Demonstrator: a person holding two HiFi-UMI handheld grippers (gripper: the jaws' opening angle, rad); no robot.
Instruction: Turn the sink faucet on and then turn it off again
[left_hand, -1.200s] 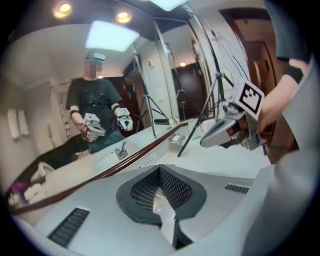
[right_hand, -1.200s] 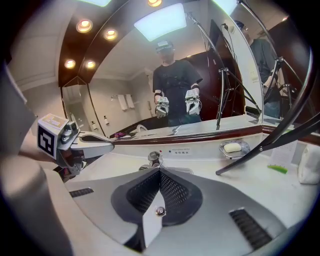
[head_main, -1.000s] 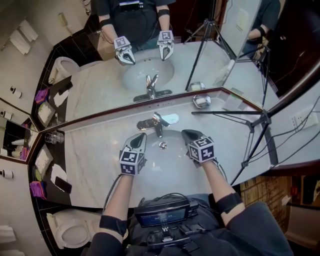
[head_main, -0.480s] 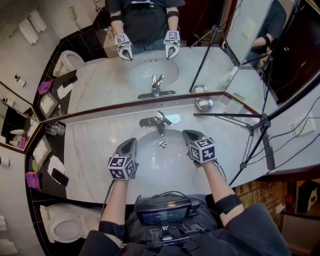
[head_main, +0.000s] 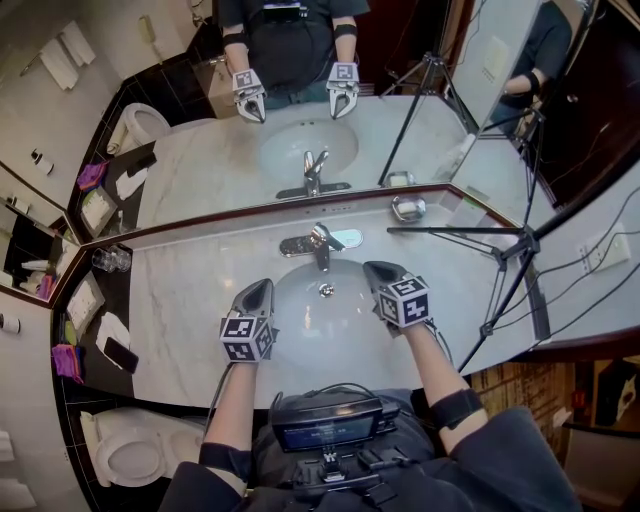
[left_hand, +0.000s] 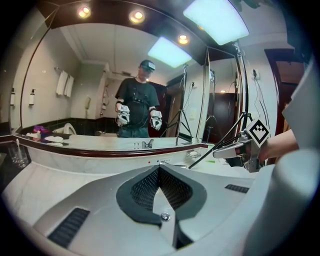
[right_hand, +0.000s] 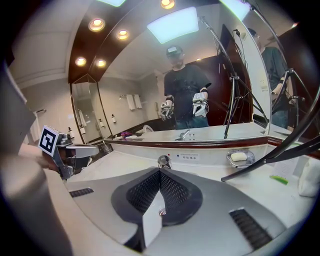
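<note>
Now the chrome single-lever faucet (head_main: 318, 244) stands untouched; left tool (head_main: 262, 286) and right tool (head_main: 375, 268) are closed tight, empty.

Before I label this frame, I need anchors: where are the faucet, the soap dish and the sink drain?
faucet (head_main: 318, 242), head view, on its body by the lever.
soap dish (right_hand: 250, 161), right gripper view, on its right rim.
sink drain (head_main: 326, 290), head view, on the metal stopper.

surface: marble counter (head_main: 180, 300) | on it: faucet (head_main: 320, 245), soap dish (head_main: 407, 208)
</note>
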